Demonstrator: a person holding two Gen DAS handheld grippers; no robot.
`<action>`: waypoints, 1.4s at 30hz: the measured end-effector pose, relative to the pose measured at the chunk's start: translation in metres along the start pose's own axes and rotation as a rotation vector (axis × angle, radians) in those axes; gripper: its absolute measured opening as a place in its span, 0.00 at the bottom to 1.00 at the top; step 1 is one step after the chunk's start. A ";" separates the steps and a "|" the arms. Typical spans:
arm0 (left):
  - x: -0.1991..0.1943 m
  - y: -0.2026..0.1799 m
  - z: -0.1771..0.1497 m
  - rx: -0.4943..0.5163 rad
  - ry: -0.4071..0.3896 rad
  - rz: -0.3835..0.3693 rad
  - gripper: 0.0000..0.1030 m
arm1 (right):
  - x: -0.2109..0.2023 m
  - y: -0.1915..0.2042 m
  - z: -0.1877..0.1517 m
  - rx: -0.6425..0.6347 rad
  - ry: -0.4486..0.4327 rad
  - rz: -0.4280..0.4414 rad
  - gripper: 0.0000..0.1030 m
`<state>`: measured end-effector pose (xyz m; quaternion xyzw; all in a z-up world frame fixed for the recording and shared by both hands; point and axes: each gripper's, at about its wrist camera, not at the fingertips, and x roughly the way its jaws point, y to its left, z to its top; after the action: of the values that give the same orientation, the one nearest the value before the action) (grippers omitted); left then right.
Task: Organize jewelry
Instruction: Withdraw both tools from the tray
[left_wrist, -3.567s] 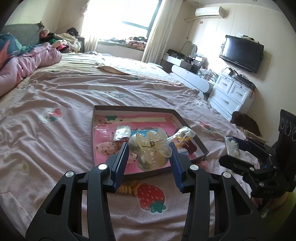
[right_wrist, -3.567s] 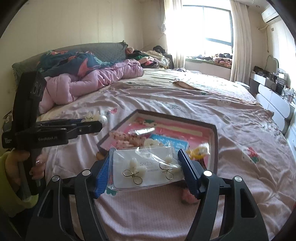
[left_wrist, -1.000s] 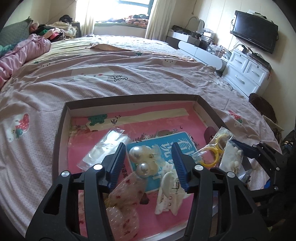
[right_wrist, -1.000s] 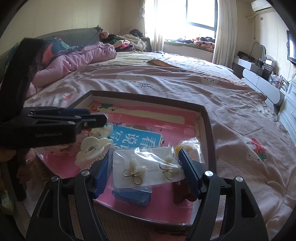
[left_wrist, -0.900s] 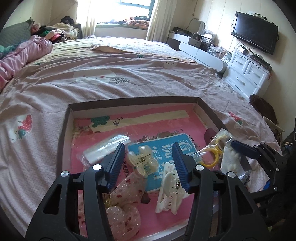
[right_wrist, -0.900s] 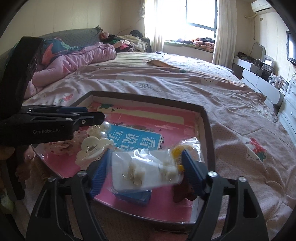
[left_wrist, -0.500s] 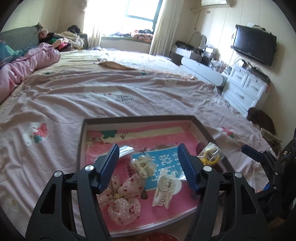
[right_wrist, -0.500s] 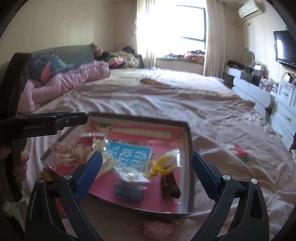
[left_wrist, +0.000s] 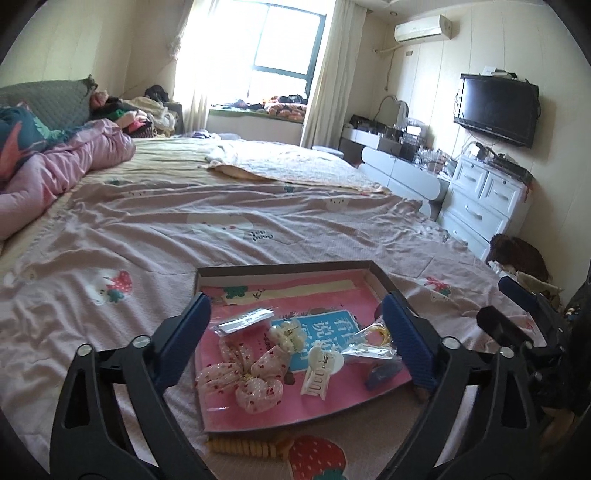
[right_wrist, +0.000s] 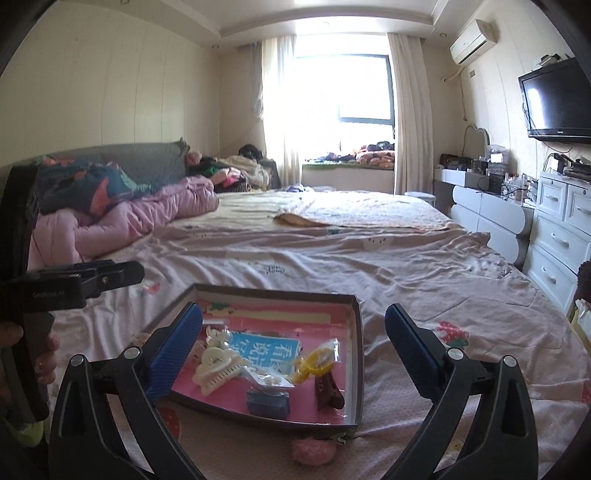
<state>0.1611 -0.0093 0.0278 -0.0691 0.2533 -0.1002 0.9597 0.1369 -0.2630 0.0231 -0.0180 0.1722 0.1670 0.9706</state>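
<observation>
A shallow pink-lined box (left_wrist: 288, 269) (right_wrist: 357, 332) lies on the bed. In it are a pearl claw clip (left_wrist: 286, 334), a white claw clip (left_wrist: 320, 371) (right_wrist: 216, 367), a pink bow (left_wrist: 245, 376), a bagged earring card (left_wrist: 371, 350) (right_wrist: 267, 380), a yellow bagged item (right_wrist: 317, 360), a brown clip (right_wrist: 327, 393) and a blue box (right_wrist: 267, 402). My left gripper (left_wrist: 295, 347) is open and empty, raised above the box's near side. My right gripper (right_wrist: 293, 350) is open and empty, raised above the box.
A coil hair tie (left_wrist: 242, 447) lies on the sheet by the box's near edge. A pink fluffy ball (right_wrist: 312, 451) lies in front of the box. A pink duvet (right_wrist: 122, 221) is piled far left. White drawers (right_wrist: 557, 236) stand right of the bed.
The left gripper let the pearl clip go into the box and the right gripper dropped the earring card in. Both opened wide and pulled back and upward.
</observation>
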 end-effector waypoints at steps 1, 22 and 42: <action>-0.004 0.000 0.000 -0.005 -0.007 -0.001 0.85 | -0.003 0.000 0.001 -0.002 -0.007 -0.003 0.94; -0.048 0.003 -0.054 0.023 0.011 0.070 0.89 | -0.063 0.001 -0.018 -0.027 -0.100 -0.054 0.94; -0.022 0.012 -0.099 0.074 0.169 0.087 0.89 | -0.041 0.006 -0.053 -0.046 0.098 -0.039 0.94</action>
<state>0.0945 -0.0003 -0.0495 -0.0138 0.3321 -0.0734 0.9403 0.0813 -0.2752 -0.0124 -0.0520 0.2154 0.1507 0.9634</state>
